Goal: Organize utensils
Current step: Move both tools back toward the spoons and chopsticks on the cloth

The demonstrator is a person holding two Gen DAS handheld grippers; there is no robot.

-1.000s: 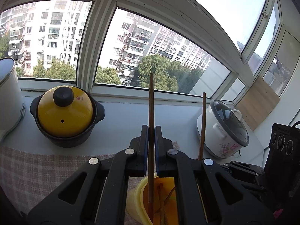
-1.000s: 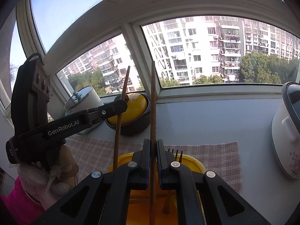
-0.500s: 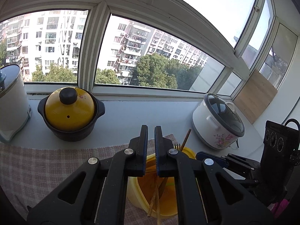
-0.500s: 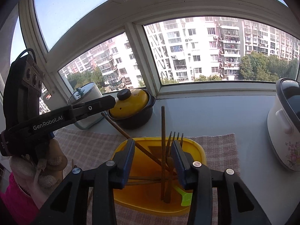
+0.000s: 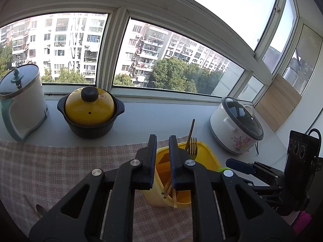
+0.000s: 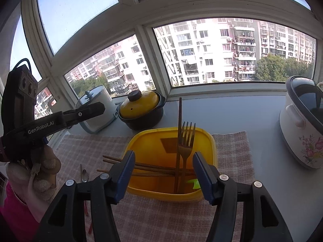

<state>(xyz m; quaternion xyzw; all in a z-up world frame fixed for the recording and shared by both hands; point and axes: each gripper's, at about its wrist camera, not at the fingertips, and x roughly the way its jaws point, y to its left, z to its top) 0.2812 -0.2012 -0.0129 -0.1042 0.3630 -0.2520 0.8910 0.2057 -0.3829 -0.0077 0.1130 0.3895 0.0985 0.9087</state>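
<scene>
Standing in yellow bin (image 6: 171, 141): fork (image 6: 186, 141), chopsticks (image 6: 157, 168).
Right gripper (image 6: 163, 173): jaws just opened wide, empty, before bin.
Left gripper (image 5: 162, 151): jaws just parted narrowly, empty, above bin's left edge.

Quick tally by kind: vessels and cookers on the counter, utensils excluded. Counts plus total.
White lidded pot with teal trim: 1
Black casserole with yellow lid: 1
White floral rice cooker: 1
Yellow container: 1
Total: 4
</scene>
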